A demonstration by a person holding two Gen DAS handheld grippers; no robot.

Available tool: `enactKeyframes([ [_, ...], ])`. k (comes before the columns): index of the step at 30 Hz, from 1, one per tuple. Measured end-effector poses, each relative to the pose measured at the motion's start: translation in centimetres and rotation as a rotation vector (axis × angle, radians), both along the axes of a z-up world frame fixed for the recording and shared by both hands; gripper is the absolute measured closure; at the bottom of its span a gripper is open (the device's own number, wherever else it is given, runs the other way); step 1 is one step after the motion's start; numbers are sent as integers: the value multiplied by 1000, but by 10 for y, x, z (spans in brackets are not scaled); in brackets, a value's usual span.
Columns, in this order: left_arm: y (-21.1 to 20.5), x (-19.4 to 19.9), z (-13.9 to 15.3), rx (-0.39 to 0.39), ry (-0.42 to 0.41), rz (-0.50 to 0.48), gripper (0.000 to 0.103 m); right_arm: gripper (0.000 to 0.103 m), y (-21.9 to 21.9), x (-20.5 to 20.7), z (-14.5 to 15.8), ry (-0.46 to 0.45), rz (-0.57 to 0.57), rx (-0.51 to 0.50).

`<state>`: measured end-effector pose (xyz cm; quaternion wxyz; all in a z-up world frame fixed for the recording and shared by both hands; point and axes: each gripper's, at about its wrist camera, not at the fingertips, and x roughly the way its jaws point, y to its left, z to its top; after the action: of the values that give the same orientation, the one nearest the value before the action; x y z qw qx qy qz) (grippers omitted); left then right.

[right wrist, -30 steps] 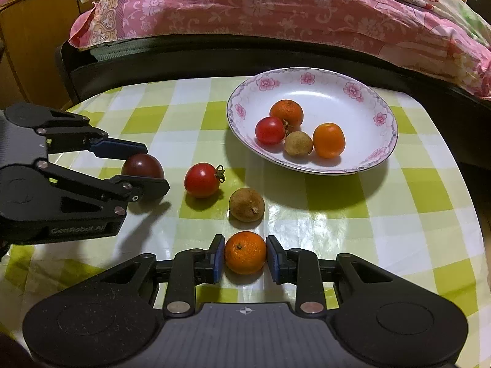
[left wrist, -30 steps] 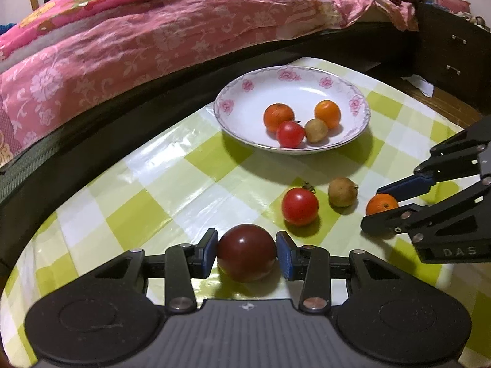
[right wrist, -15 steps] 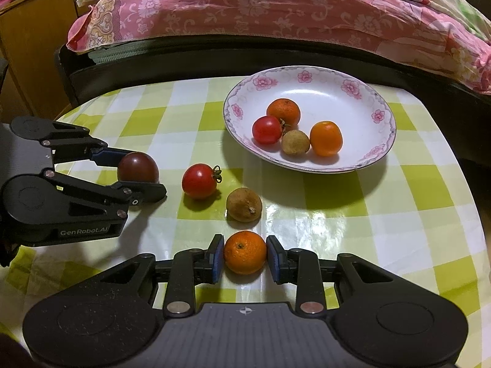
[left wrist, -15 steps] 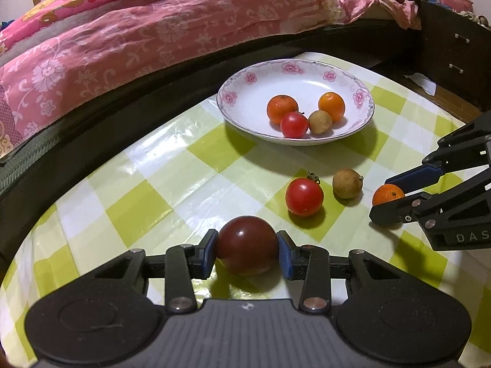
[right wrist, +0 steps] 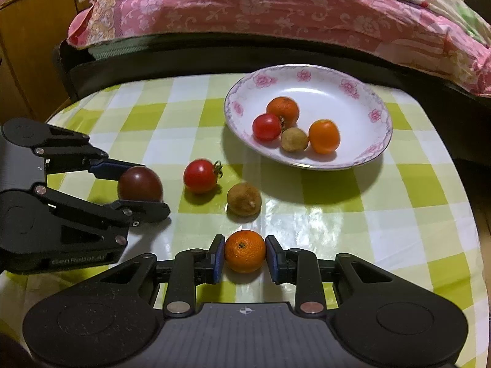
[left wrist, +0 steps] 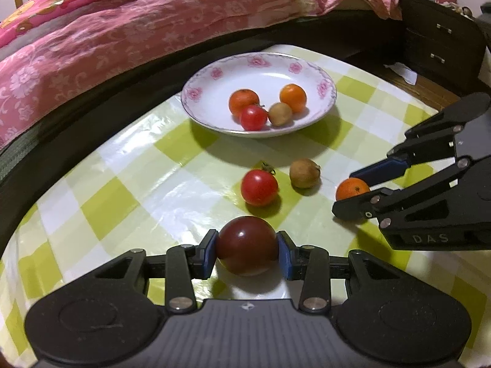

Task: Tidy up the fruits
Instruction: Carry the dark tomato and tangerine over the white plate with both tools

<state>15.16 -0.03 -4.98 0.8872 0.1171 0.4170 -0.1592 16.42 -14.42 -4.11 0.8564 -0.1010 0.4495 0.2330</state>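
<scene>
Checked table (left wrist: 122,168) beside bed. We saw left gripper (left wrist: 247,250) fingers clamped on dark tomato (left wrist: 247,245), right gripper (right wrist: 245,256) fingers clamped on mandarin (right wrist: 245,254); plate (right wrist: 362,92) ahead of both, nearer right.

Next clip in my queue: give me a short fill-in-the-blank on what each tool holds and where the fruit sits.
1. The left tool grips a dark ____ tomato.
2. The right tool grips a small ____.
3. The floral plate holds ____ pieces of fruit.
4. Lying free on the tablecloth, a red tomato sits beside a ____ fruit.

Missing words: maroon; mandarin; four; brown
</scene>
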Motion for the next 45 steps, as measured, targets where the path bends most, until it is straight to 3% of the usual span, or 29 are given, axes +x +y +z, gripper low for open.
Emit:
enactKeyframes([
  [18, -4, -2, -1, 22, -13, -10, 55, 78, 2, -4, -2, 0, 17, -21],
  [45, -21, 16, 23, 7, -79, 2, 56, 79, 2, 2, 17, -118, -36, -68],
])
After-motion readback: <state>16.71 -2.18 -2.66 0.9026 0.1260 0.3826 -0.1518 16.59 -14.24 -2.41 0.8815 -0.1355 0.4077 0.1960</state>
